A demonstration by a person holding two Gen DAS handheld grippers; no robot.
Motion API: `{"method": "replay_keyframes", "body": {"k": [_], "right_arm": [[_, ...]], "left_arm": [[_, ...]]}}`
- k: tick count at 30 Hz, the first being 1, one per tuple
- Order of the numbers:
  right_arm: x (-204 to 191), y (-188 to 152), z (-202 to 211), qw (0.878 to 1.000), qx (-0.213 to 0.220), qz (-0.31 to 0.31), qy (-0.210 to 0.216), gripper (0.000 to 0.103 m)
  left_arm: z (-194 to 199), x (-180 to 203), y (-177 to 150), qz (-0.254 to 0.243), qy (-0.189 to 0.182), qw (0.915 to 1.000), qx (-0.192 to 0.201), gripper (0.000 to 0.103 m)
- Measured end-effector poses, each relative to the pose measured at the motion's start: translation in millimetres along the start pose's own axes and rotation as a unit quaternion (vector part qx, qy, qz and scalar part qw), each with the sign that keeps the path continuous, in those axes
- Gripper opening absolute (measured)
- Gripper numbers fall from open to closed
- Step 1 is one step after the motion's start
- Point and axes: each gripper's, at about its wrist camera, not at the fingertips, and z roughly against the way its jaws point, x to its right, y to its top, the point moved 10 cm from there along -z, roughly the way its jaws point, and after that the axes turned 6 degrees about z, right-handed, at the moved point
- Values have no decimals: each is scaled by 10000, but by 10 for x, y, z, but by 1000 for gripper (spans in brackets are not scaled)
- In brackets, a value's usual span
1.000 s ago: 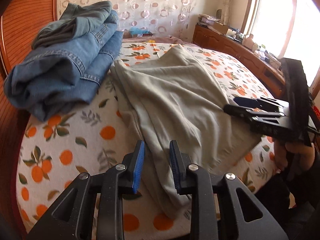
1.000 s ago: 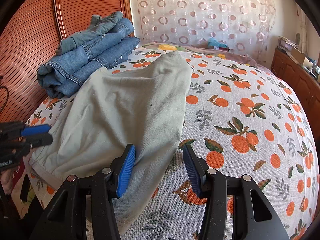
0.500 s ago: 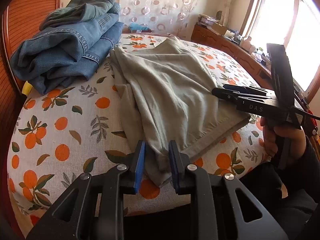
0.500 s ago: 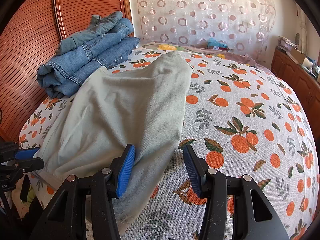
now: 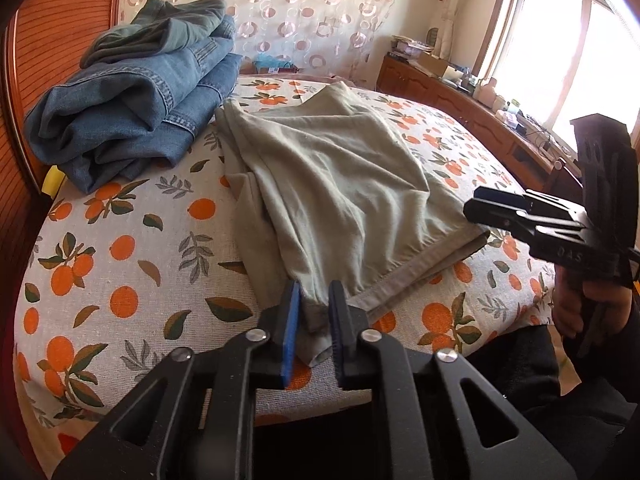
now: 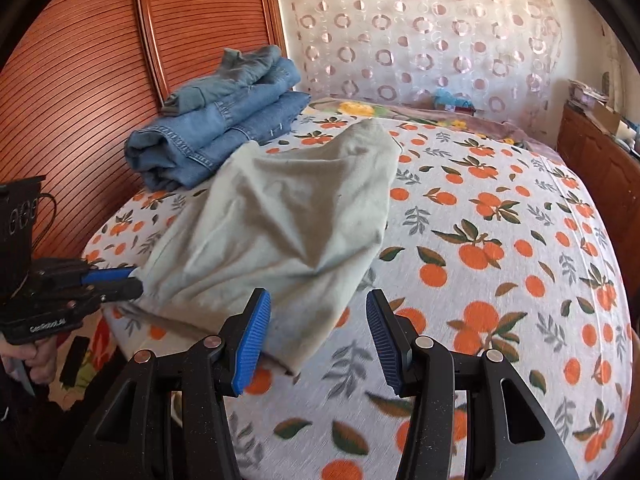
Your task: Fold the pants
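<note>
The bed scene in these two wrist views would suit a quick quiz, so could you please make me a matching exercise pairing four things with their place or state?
Things:
1. light green pants
2. blue jeans
3. left gripper
4. right gripper

Places or states:
A. folded in a pile by the headboard
B. jaws apart, nothing gripped
C. spread across the orange-print bedspread
D. closing on a cloth corner

Pairs: 1-C, 2-A, 3-D, 4-B

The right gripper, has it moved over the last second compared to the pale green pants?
Yes. In the left wrist view the right gripper has drawn back from above the pale green pants toward their near right corner.
</note>
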Motion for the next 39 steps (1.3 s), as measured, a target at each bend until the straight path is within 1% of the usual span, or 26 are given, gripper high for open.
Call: {"method": "replay_keyframes", "body": {"k": [3,9,12,13,14,17,20,22,26,29,34,39], "right_arm": [[-53,-48,22,9999,-41,-44,104,52],[-99,-30,57,9999,-39,-16,121,52],[-119,-47,83,9999,-42,1,155,51],[-132,-59,88,9999,-45,-2,154,48],[-133,-76,89,9998,-64,-9,165,47],[-141,-94,104,9998,-68,-50,162,47],[-146,-63,127,9999,-26,-60,130,47],[-150,-39,137,9999,3,-38,95,47],[-170,-19,135,10000,15,1,49,47],[-184,-24,110,10000,-10,49,28,47],[-195,-21,68,9999,-65,116,6,48],[-186,-12,40,9999,-93,136,-3,47]], "left_arm": [[45,37,2,-28,-23,10000,52,9],[215,87,23,-103,-45,9998,162,8],[218,57,-30,-110,28,9999,89,8],[198,38,-59,-111,85,9999,51,8],[169,12,-88,-90,140,9999,8,8],[142,-38,-105,20,194,9998,-16,8],[171,-53,-62,15,298,9995,53,13],[183,-72,-32,-18,390,9992,89,20],[199,-124,21,-32,521,9985,156,22],[215,-150,55,-65,607,9979,233,29],[232,-173,85,-112,693,9970,335,47],[216,-229,85,-99,802,9961,356,53]]}}
